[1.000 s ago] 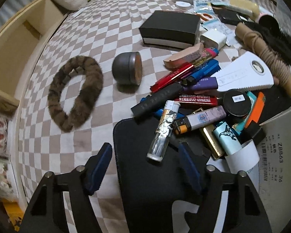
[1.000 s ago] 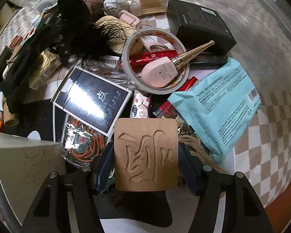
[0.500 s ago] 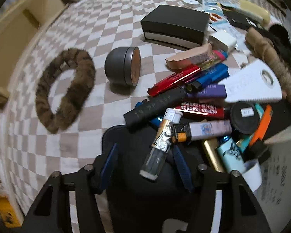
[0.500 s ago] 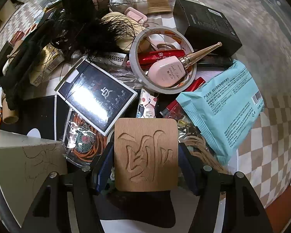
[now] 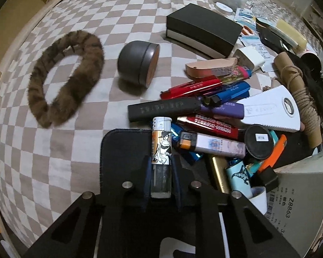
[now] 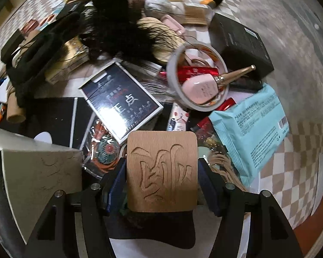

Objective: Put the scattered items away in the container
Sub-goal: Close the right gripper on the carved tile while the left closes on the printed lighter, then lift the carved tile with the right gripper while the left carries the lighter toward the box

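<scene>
A clear lighter with a lady printed on it (image 5: 161, 142) lies on a black pad (image 5: 122, 150) at the edge of a pile of lighters. My left gripper (image 5: 161, 167) points down over it, its jaws closing, and both blue pads (image 5: 147, 178) touch the lighter's sides. My right gripper (image 6: 161, 169) is shut on a carved wooden tile (image 6: 161, 150) and holds it above the clutter. The grey cardboard box (image 5: 301, 182) stands at the right in the left wrist view. In the right wrist view the box (image 6: 38, 167) stands at the lower left.
On the checked cloth lie a brown fur ring (image 5: 66, 77), a grey tin (image 5: 137, 62), a black box (image 5: 204, 30) and a white scraper (image 5: 273, 109). Under the tile are a tape roll (image 6: 176, 79), a teal packet (image 6: 252, 129) and a framed card (image 6: 120, 103).
The left jaws have closed from wide apart onto the lady lighter, and the gripper has rolled into line with it. The right gripper has drifted slightly, still holding the tile.
</scene>
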Tool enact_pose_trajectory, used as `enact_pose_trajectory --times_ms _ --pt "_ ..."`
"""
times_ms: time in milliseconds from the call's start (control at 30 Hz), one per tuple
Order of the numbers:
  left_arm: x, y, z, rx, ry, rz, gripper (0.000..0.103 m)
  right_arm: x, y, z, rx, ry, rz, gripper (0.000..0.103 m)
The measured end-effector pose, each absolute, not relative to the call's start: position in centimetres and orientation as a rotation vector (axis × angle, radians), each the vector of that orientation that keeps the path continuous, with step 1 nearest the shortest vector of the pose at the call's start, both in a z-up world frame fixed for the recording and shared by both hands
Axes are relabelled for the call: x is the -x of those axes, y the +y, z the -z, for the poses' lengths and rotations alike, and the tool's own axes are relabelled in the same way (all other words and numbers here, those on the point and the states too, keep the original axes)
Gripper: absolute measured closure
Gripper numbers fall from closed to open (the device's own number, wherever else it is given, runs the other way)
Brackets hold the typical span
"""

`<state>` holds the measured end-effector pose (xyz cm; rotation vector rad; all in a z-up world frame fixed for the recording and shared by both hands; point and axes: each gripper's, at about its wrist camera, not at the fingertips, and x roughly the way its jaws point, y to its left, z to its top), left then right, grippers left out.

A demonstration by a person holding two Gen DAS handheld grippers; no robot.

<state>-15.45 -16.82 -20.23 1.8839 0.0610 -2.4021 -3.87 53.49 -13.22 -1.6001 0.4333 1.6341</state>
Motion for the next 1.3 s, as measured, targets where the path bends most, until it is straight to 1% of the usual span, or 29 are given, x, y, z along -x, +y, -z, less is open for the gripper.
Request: enact_pose_trajectory --times_ms 267,433,533,600,733,933,1133,1300 --pt "14.7 -18.3 19.5 -1.841 0.111 2.366 0.084 4.0 54.3 11.6 1.542 0.450 -1.666 0.038" --pt "14.3 -18.3 17.8 -1.794 0.107 2.392 0.084 4.9 56.1 10.8 1.499 0.455 -1.665 0.038" --pt "14.2 -18.1 16.9 -1.764 0.099 2.417 0.084 2.5 52.0 10.2 1.436 0.475 -1.675 0.038" --pt "14.2 -18.0 16.2 -1.749 0.110 2.435 0.084 2.0 51.2 9.7 1.393 0.486 -1.683 0.038" --pt "14.0 -17.9 14.9 -1.685 0.074 2.467 0.084 1.2 51.1 7.1 1.289 0.535 -1.719 0.038" --pt "14.1 -17.4 13.0 -1.614 0.111 2.533 0.084 1.0 50.5 4.2 1.168 0.598 -1.789 0.038" --pt "13.2 -16.6 10.2 -1.533 0.110 2.640 0.084 0.8 49.2 1.6 1.077 0.645 -1.888 0.038" --pt "11.9 -15.8 8.7 -1.487 0.045 2.696 0.084 1.3 47.6 0.8 1.041 0.667 -1.960 0.038"
